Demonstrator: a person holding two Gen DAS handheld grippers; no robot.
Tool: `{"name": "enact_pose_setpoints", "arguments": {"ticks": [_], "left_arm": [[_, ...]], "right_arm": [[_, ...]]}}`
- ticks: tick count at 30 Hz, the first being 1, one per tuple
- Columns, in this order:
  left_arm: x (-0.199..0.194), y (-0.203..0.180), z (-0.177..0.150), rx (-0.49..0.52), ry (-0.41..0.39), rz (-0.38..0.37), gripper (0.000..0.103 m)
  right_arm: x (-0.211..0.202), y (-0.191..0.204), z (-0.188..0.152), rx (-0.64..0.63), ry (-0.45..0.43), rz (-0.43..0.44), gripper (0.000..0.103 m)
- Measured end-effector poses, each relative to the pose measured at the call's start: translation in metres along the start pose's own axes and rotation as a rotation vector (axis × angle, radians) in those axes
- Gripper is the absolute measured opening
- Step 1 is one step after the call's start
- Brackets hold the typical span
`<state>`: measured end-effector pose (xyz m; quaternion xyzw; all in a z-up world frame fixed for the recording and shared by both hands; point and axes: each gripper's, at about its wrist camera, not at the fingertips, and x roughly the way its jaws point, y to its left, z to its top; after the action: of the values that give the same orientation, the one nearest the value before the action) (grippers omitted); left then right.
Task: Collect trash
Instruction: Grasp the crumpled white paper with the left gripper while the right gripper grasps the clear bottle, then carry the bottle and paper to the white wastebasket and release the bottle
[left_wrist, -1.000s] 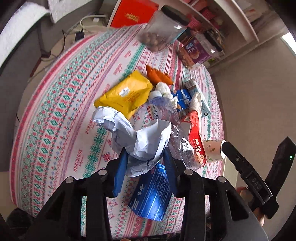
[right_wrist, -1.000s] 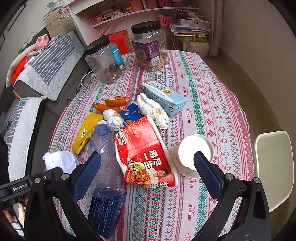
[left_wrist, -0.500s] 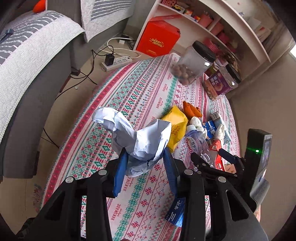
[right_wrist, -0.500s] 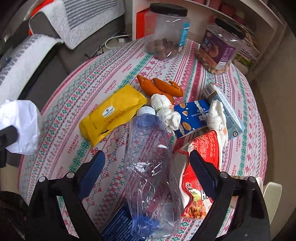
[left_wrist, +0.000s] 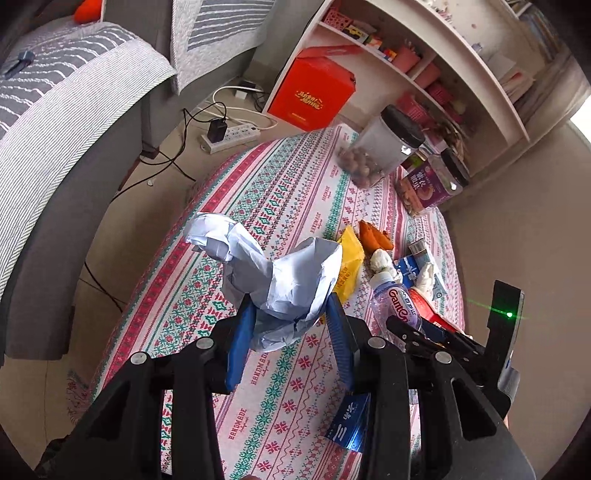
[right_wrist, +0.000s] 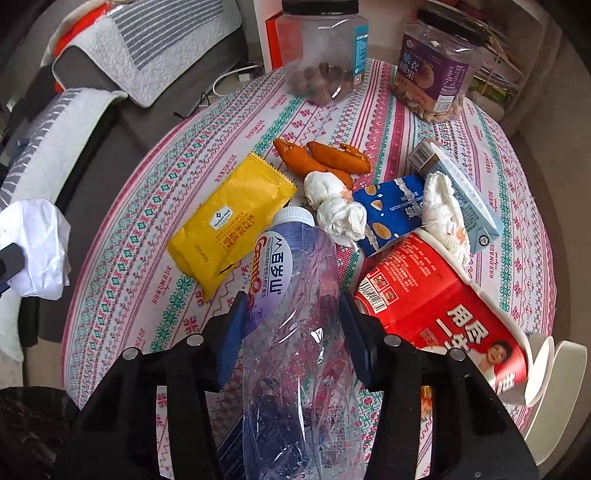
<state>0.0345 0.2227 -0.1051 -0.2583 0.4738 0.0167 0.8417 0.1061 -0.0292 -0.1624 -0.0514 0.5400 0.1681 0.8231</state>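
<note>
White crumpled paper wad (left_wrist: 280, 284) clamped in left gripper (left_wrist: 291, 332), above the tablecloth. Right gripper (right_wrist: 291, 325) closing around crushed clear plastic bottle (right_wrist: 295, 332) on table — probably needed firmer squeeze, then lift.

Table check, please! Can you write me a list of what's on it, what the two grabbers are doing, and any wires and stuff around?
Surface: round table under a patterned cloth.
Job's things: crumpled white paper; crushed plastic bottle; yellow wrapper; red noodle cup; blue wrapper; white tissue wads; small carton; orange peels.
Clutter: two black-lidded snack jars.
Grippers: left gripper shut on the paper; right gripper closing around the bottle.
Cables: power strip with wires on the floor.
Surroundings: grey sofa, white shelf, red box.
</note>
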Motion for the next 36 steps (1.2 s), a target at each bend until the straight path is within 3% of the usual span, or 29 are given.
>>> {"name": "enact_pose_setpoints", "arguments": {"ticks": [8, 16, 29, 36], "left_arm": [[0.002, -0.029, -0.005, 0.052, -0.031, -0.041, 0.039], [0.009, -0.064, -0.015, 0.117, -0.054, -0.084, 0.039], [0.035, -0.137, -0.039, 0.243, -0.045, -0.137, 0.039], [0.048, -0.173, -0.056, 0.308, -0.030, -0.167, 0.039]], "right_arm": [[-0.057, -0.013, -0.013, 0.041, -0.183, 0.030, 0.047], [-0.100, -0.057, -0.026, 0.136, -0.340, 0.000, 0.048], [-0.158, -0.144, -0.066, 0.355, -0.528, -0.222, 0.048], [-0.176, -0.213, -0.099, 0.585, -0.522, -0.326, 0.048]]}}
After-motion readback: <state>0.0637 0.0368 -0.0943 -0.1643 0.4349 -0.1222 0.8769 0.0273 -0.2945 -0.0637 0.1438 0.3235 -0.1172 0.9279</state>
